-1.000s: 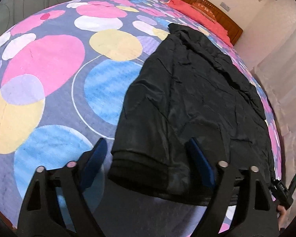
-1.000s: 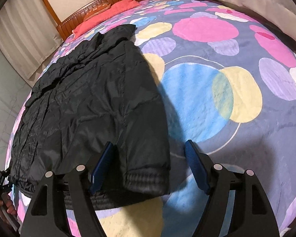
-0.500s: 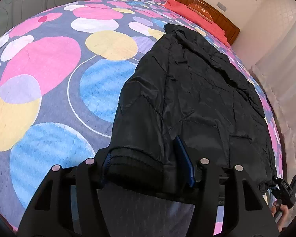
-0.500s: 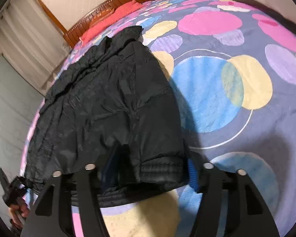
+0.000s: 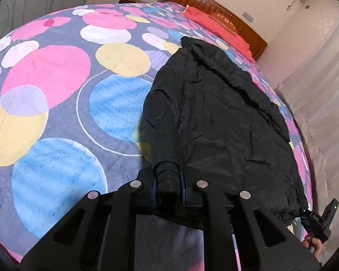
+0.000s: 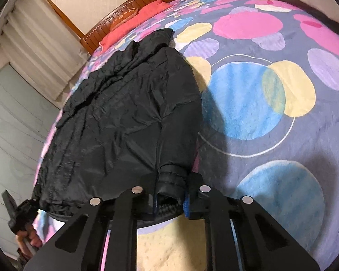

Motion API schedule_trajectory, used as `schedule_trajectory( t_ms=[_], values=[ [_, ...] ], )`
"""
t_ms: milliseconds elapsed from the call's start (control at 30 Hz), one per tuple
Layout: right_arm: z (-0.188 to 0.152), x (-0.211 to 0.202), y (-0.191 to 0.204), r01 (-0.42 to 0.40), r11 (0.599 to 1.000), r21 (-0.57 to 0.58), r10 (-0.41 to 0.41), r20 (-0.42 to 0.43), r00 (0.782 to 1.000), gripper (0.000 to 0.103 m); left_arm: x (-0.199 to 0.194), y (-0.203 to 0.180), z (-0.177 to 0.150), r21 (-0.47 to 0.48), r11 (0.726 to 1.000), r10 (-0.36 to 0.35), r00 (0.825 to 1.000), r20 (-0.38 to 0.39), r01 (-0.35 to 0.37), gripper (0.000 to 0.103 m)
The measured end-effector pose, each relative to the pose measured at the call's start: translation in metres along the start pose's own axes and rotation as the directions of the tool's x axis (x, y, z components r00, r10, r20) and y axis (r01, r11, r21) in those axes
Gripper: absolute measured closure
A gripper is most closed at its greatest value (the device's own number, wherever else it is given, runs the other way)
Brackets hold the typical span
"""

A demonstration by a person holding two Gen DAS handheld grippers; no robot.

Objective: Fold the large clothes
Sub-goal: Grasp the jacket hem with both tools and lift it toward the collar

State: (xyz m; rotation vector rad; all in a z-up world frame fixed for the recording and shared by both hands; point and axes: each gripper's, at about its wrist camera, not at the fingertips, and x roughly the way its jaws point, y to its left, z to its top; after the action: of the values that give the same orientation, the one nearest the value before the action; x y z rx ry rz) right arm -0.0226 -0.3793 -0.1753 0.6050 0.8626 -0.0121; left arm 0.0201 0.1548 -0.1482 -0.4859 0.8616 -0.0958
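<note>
Gripping both cuffs at once, you have the black jacket (image 5: 226, 122) pinned at its two near corners: left gripper (image 5: 168, 186) pinched on the left sleeve cuff (image 5: 167, 176), right gripper (image 6: 170, 194) pinched on the ribbed right sleeve cuff (image 6: 173, 178). Jaws on both sides are drawn in tight with bunched fabric between them, blue pads just showing either side. Jacket lies flat along the bed (image 5: 56, 117), collar (image 6: 162, 35) toward the wooden headboard (image 6: 124, 13), hem nearest you, body toward one side of the patterned blanket. Holding both cuffs likely lets you carry the sleeves inward over the body in one symmetric move. Padded fabric looks slippery and bulky; judge that a shallow bite on the cuff could slip once lifted. Red pillows (image 5: 217, 26) sit well clear at the head end
</note>
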Motion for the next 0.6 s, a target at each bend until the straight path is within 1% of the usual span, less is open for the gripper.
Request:
schedule_trajectory(
  t_ms=[167,333,433,533,600],
  values=[
    [-0.004,-0.012,-0.003,-0.059,0.998,0.03,0.059,-0.008,0.998,0.089,-0.023,-0.002,-0.004,0.001,1.0,-0.027,1.0,0.008,0.027,0.089],
    [-0.012,-0.027,-0.003,-0.091,0.995,0.034,0.091,-0.013,0.996,0.089,-0.047,-0.004,-0.011,0.013,0.999,-0.039,0.999,0.014,0.038,0.09],
    [-0.014,-0.034,-0.002,-0.126,0.991,0.048,0.126,-0.005,0.992,0.089,-0.057,-0.005,-0.013,0.015,0.999,-0.044,0.999,0.015,0.043,0.09],
    [-0.005,-0.038,0.001,-0.185,0.98,0.067,0.184,0.011,0.983,0.09,-0.064,-0.009,-0.008,0.005,0.997,-0.074,0.997,0.026,0.074,0.09],
    [0.006,-0.041,0.01,-0.239,0.969,0.065,0.237,0.026,0.971,0.09,-0.069,-0.012,0.0,-0.005,0.994,-0.109,0.993,0.041,0.11,0.09]
  ],
)
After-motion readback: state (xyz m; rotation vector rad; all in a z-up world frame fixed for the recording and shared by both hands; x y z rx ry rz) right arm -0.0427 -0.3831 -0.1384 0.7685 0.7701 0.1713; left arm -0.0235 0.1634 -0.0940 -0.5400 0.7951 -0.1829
